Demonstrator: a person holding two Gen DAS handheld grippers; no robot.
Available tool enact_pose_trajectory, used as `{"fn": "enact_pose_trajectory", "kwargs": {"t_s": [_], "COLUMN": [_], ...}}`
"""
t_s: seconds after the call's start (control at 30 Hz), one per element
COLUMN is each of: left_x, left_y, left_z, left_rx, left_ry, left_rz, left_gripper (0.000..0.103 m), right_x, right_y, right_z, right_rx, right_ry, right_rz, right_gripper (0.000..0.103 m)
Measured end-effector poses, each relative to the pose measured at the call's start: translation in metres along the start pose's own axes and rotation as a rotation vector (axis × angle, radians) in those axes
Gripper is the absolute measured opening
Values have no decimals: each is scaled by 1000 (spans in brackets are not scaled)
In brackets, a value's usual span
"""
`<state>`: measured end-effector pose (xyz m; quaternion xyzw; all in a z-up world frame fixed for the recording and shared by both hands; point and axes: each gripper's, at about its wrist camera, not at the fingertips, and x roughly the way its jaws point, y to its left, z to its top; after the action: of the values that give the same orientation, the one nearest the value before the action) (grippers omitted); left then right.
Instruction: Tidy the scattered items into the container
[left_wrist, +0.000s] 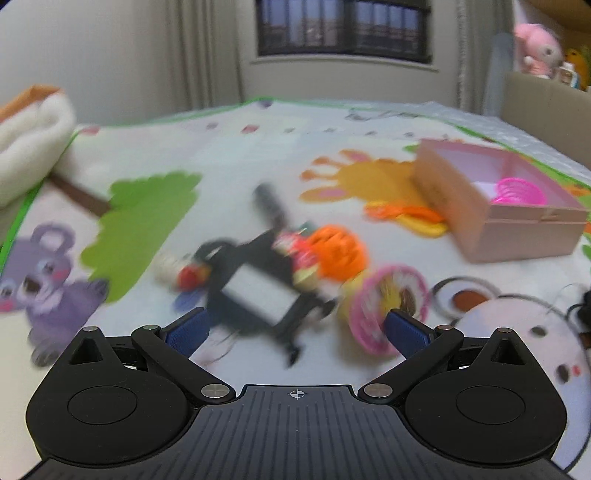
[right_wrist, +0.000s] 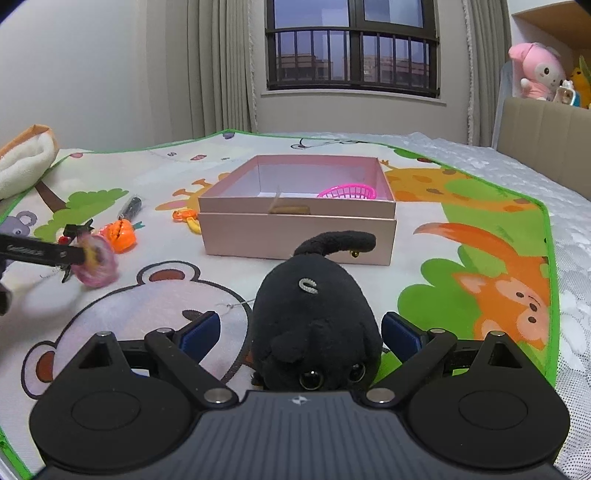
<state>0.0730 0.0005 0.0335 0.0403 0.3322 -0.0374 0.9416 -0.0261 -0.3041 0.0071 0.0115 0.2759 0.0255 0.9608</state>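
Right claw (right_wrist: 301, 330) spread wide, black plush cat (right_wrist: 314, 321) between its fingers, unclamped

Soft plush cat (right_wrist: 314, 317): we see it all black, with glossy dark eyes.
Square cardboard box (right_wrist: 297, 236): we see pale pink.
Plastic basket (right_wrist: 349, 192): hot pink.
Play mat (right_wrist: 480, 206): white, green-edged, with cartoon animals.
Claw pads (right_wrist: 201, 330): blue.

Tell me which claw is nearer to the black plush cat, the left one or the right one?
The right claw: the black plush cat sits between its open fingers, pads not pressing. The left claw is far off at the left edge of the right wrist view, beside the pink round toy.
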Motion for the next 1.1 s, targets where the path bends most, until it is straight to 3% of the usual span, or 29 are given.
{"fn": "enact_pose_trajectory", "kwargs": {"t_s": [0.1,0.23,0.3,0.53,0.57,0.6,0.63,0.77,1.0,1.1], "left_x": [0,-12,-13,6,8,11,13,12,-7,-20], "left_y": [9,-4,-14,-37,-38,-40,-42,-38,-39,-48], "left_z": [-5,-6,-7,-5,-5,-5,-5,-6,-10,-12], "left_rx": [-11,75,103,36,41,50,60,68,87,113], "left_ry": [2,-47,-57,-56,-55,-52,-50,-63,-63,-65], "left_rz": [-5,-150,-183,-127,-124,-119,-110,-119,-200,-254], "left_gripper": [103,103,103,102,94,75,69,61,61,61], "right_x": [2,5,6,9,9,8,7,3,5,9], "right_y": [3,5,6,10,10,10,10,12,15,15], "right_z": [-2,-5,-6,-11,-11,-11,-11,-7,6,7], "right_rx": [-16,-33,-41,-67,-66,-65,-66,-77,-113,-126], "right_ry": [7,15,18,18,17,14,10,-7,4,37], "right_rz": [-6,-19,-25,-39,-39,-40,-41,-42,-76,-86], "right_gripper": [95,95,95,95,95,95,95,95,94,88]}}
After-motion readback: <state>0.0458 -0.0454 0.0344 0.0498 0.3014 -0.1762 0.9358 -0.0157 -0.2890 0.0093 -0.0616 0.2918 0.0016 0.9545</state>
